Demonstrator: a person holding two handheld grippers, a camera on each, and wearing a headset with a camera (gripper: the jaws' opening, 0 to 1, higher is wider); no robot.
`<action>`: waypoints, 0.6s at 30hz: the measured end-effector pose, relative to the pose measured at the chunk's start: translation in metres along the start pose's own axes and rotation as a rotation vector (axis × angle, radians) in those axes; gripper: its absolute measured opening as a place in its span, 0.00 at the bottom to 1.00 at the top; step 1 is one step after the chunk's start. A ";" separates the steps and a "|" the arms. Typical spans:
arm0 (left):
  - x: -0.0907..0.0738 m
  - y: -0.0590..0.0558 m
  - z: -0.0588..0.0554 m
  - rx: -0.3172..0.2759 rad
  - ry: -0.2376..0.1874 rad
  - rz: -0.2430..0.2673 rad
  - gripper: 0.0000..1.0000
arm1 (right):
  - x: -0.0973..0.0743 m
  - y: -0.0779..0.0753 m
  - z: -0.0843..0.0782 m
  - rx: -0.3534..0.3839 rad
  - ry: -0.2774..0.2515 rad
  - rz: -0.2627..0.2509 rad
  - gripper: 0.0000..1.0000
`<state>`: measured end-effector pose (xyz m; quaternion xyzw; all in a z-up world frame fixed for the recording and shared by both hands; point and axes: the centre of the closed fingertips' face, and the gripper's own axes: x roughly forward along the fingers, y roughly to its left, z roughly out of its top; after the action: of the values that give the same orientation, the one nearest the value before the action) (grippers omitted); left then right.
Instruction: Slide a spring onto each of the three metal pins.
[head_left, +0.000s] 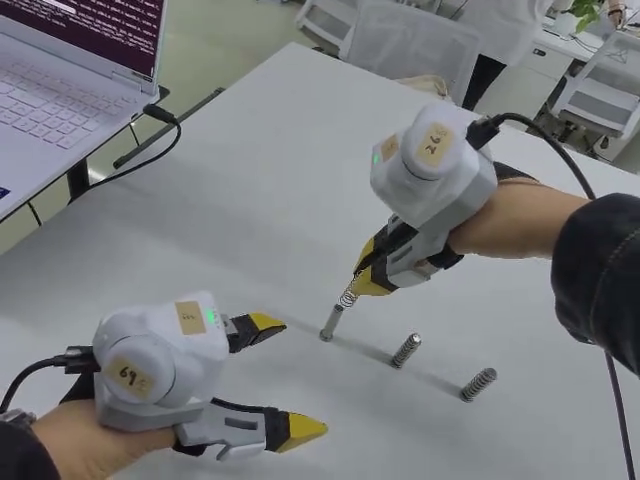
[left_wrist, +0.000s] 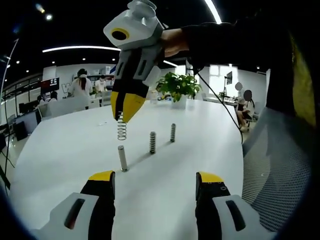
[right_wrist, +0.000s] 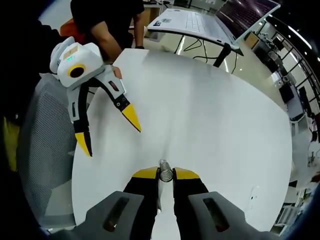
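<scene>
1. The left gripper had a rounded white housing, a tan handwritten sticker and a small green light.
2. The right gripper looked much the same.
3. Fingers were black with yellow tips.
4. Black cables trailed off both, and a dark sleeve covered the right arm.

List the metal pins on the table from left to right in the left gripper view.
bare pin → middle pin wearing a spring → right pin wearing a spring
</scene>
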<state>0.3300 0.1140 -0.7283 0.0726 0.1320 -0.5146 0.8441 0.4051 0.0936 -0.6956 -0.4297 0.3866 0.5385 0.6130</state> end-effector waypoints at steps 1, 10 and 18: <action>0.000 0.001 0.000 -0.002 0.000 0.001 0.62 | 0.001 -0.001 -0.001 0.001 0.003 0.003 0.07; -0.002 0.002 -0.004 -0.020 -0.003 0.014 0.65 | 0.006 0.001 0.000 -0.006 0.013 0.013 0.07; -0.004 0.005 -0.005 -0.029 -0.009 0.022 0.66 | 0.009 0.000 -0.002 -0.007 0.025 0.019 0.07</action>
<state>0.3323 0.1207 -0.7318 0.0597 0.1347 -0.5036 0.8513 0.4062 0.0943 -0.7050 -0.4352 0.3965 0.5403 0.6013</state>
